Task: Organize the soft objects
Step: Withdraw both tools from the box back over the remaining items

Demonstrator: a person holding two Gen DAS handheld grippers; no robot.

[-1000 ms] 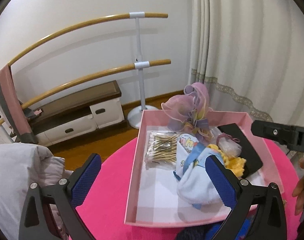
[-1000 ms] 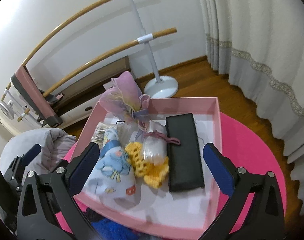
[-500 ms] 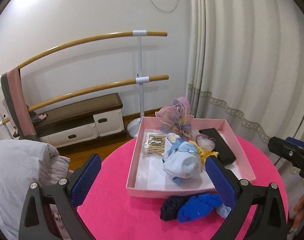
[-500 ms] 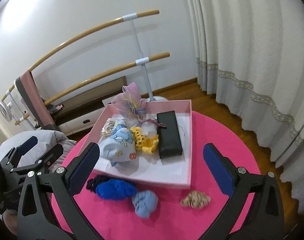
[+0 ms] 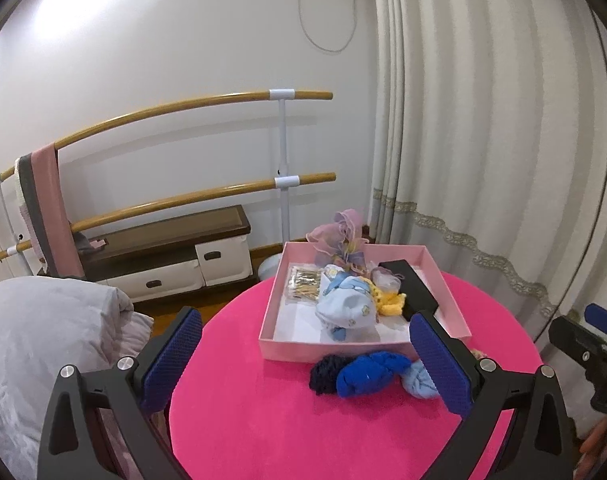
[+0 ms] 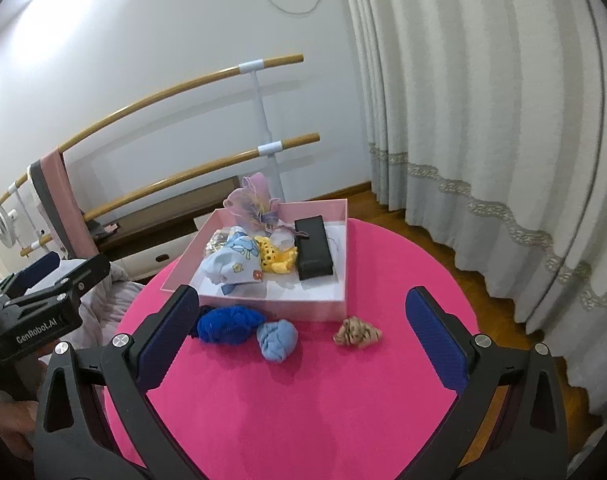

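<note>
Tools both gaping wide and empty, pulled back high from the pink box, leaving four loose bundles on the pink worktop beside it, unsorted.

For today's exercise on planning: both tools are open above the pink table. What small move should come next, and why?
Probably lower the right tool onto the light blue bundle. It lies loose on the pink table outside the pink box, nearly centred between the open fingers, and neither that tool nor the left tool holds anything.
</note>
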